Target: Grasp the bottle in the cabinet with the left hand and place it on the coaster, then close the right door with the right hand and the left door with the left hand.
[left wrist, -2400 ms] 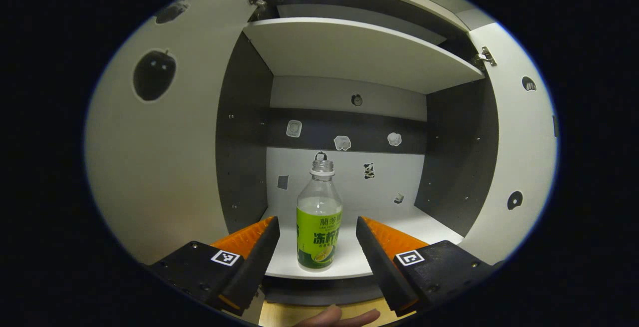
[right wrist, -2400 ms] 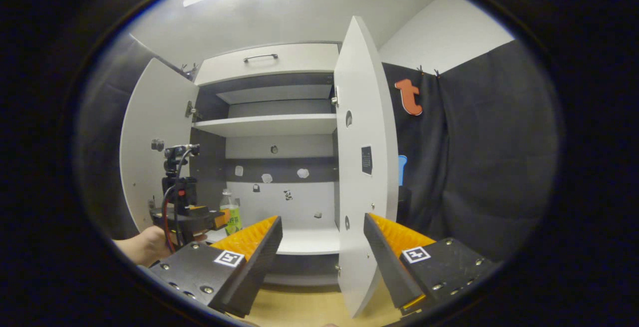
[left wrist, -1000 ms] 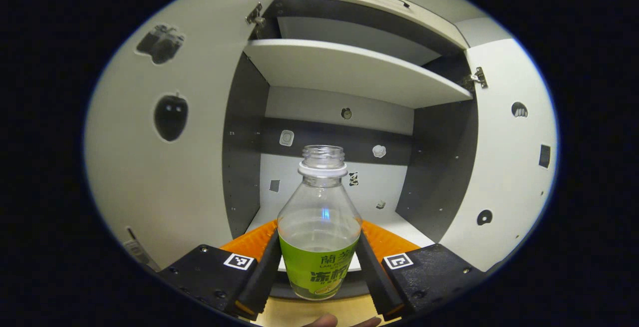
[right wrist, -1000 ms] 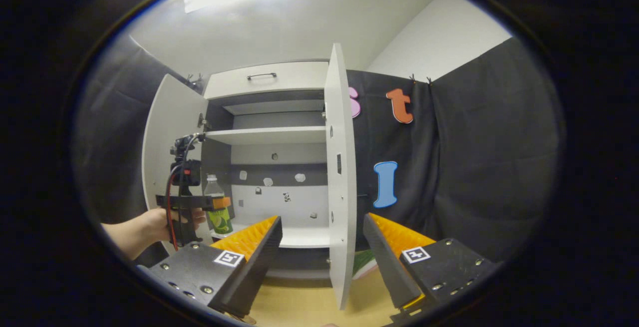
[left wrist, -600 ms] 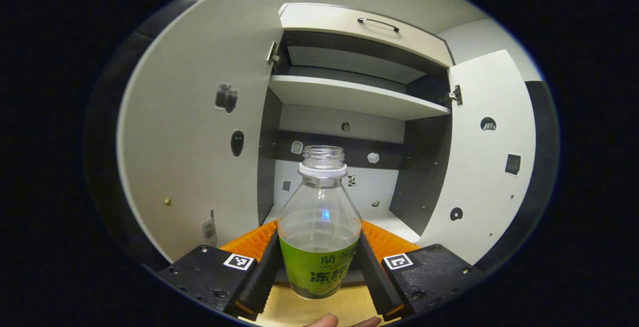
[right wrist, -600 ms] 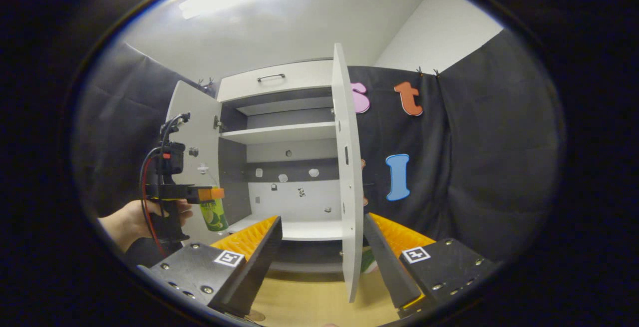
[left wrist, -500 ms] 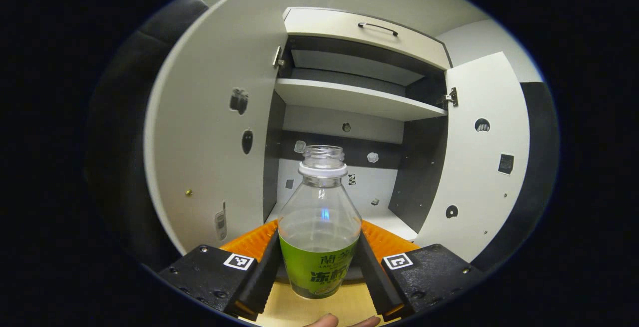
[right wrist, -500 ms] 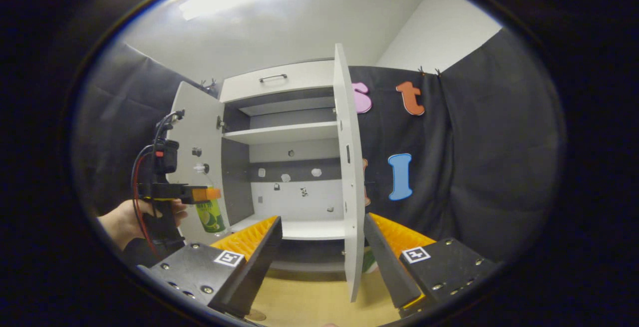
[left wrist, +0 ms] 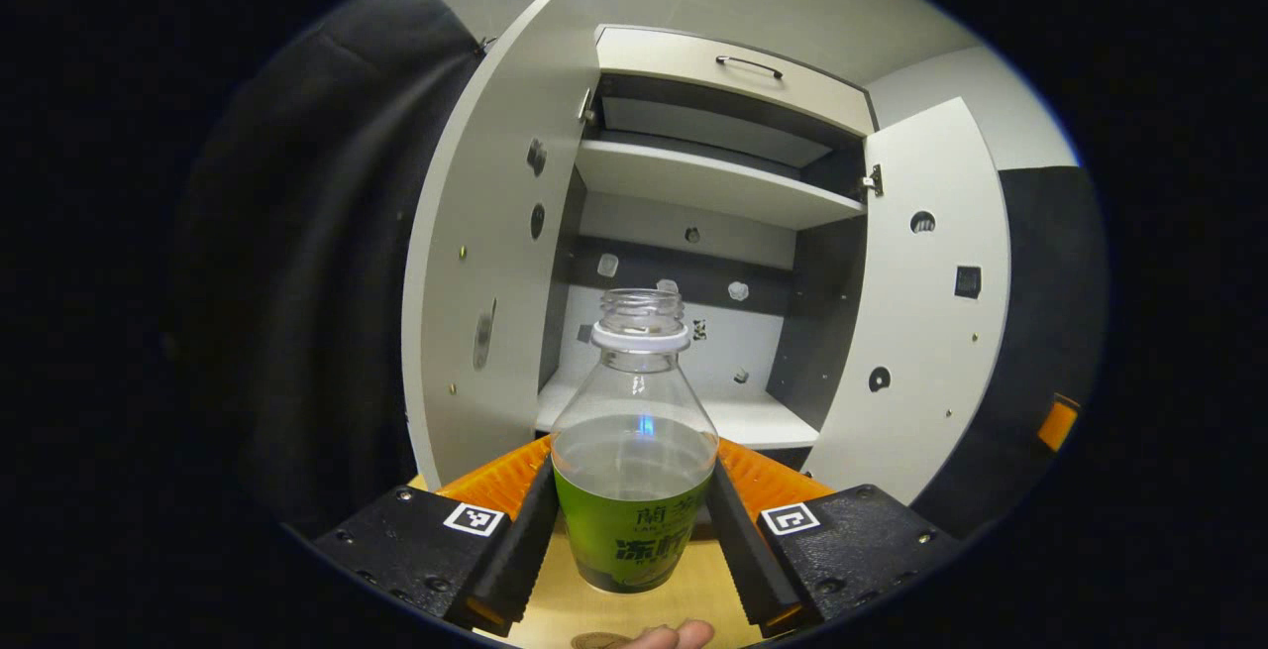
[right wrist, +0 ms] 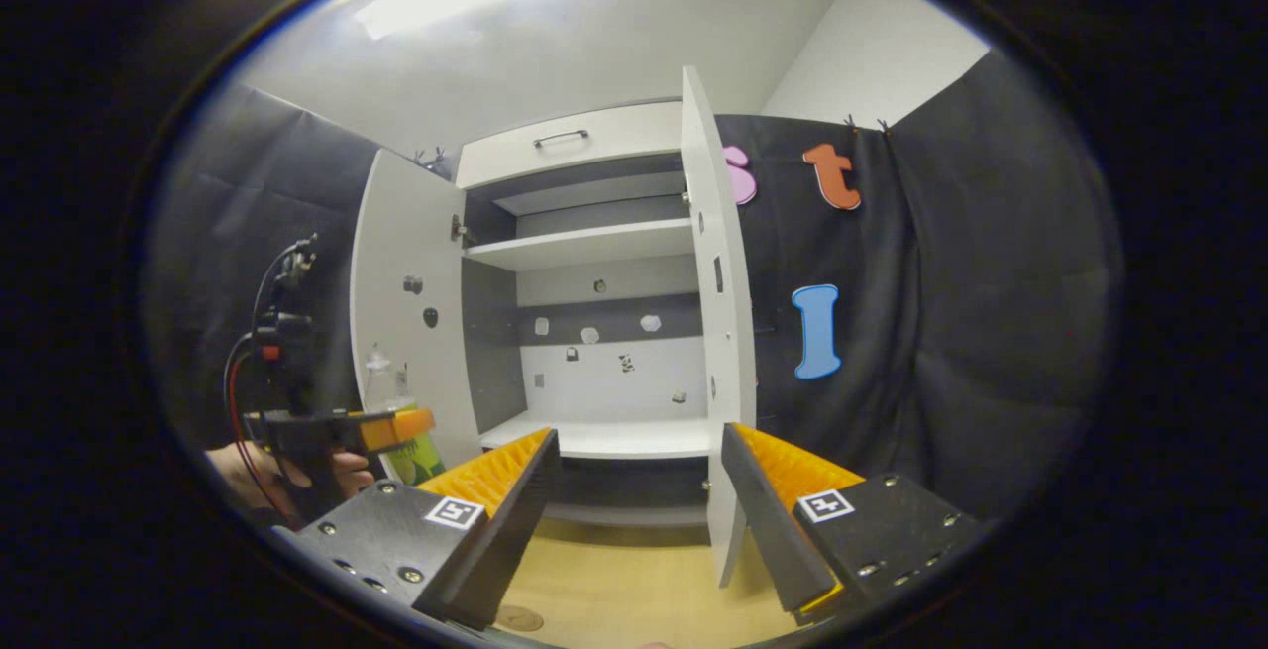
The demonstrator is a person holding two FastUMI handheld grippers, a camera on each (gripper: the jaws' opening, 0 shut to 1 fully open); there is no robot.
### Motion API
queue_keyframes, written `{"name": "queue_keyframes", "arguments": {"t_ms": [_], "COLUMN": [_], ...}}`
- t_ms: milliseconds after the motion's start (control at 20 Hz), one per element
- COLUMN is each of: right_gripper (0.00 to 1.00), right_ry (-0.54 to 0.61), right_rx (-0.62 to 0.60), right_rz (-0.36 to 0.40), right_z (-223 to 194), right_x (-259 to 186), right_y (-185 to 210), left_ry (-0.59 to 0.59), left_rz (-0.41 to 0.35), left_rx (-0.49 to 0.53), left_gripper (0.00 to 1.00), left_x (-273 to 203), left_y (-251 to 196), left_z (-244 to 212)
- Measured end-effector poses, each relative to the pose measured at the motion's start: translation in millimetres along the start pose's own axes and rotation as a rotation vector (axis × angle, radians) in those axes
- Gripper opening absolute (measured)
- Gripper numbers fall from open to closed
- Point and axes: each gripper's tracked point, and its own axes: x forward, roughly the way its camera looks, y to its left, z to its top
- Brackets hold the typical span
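A clear bottle (left wrist: pixel 634 471) with a green label and no cap stands upright between the fingers of my left gripper (left wrist: pixel 629 466), which is shut on it, out in front of the open cabinet (left wrist: pixel 693 183). In the right gripper view the left gripper (right wrist: pixel 391 428) holds the bottle (right wrist: pixel 391 386) in front of the left door (right wrist: pixel 411 312), with a hand (right wrist: pixel 342 476) on its handle. My right gripper (right wrist: pixel 639 436) is open with nothing between its fingers, facing the cabinet's lower shelf (right wrist: pixel 604 439). A small round brown coaster (right wrist: pixel 517 618) lies on the wooden table (right wrist: pixel 634 570) under its left finger.
Both cabinet doors stand wide open. The right door (right wrist: pixel 718 332) shows edge-on just beyond my right gripper and appears as a broad panel (left wrist: pixel 921 312) in the left gripper view, with the left door (left wrist: pixel 475 282) opposite. Black cloth hangs on both sides of the cabinet.
My left gripper closed on the bottle, lifted it off the lower shelf and drew it back out past the left door. The right gripper stayed open and shifted only slightly.
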Motion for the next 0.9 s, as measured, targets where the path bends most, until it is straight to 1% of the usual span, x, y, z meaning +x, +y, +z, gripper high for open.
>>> {"name": "queue_keyframes", "arguments": {"t_ms": [200,400,450,500,550,600,650,750,850,900], "right_gripper": [0.99,0.99,0.99,0.99,0.95,0.95,0.99,0.99,0.99,0.95], "right_ry": [0.039,0.049,0.062,0.074,0.085,0.098,0.113,0.132,0.152,0.167], "right_rx": [-0.010,-0.055,-0.064,-0.073,-0.078,-0.079,-0.078,-0.063,-0.061,-0.066], "right_rz": [-0.031,-0.031,-0.032,-0.034,-0.036,-0.037,-0.042,-0.047,-0.052,-0.053], "right_z": [-17.5,-33.9,-43.0,-51.2,-57.8,-66.2,-73.9,-86.7,-98.1,-105.4], "right_x": [-1.4,-11.3,-10.7,-11.9,-11.5,-10.8,-9.9,-8.9,-9.8,-10.6], "right_y": [-9.5,-12.5,-13.6,-14.3,-15.2,-14.7,-15.5,-15.2,-15.8,-16.0], "left_ry": [0.092,0.081,0.096,0.106,0.119,0.131,0.136,0.169,0.195,0.199], "left_rz": [-0.012,-0.007,-0.010,-0.017,-0.025,-0.033,-0.044,-0.046,-0.054,-0.056], "left_rx": [-0.015,-0.060,-0.060,-0.048,-0.034,-0.013,0.009,0.069,0.099,0.101], "left_gripper": [0.80,0.80,0.80,0.80,0.80,0.81,0.80,0.80,0.82,0.82], "left_x": [-4.8,-8.7,-10.3,-12.5,-14.8,-17.8,-20.9,-25.4,-31.7,-33.0], "left_y": [6.6,22.3,25.7,27.8,30.2,31.6,32.4,36.7,40.0,40.4], "left_z": [-77.9,-143.0,-161.5,-181.2,-197.3,-213.1,-227.6,-256.1,-281.5,-287.4]}}
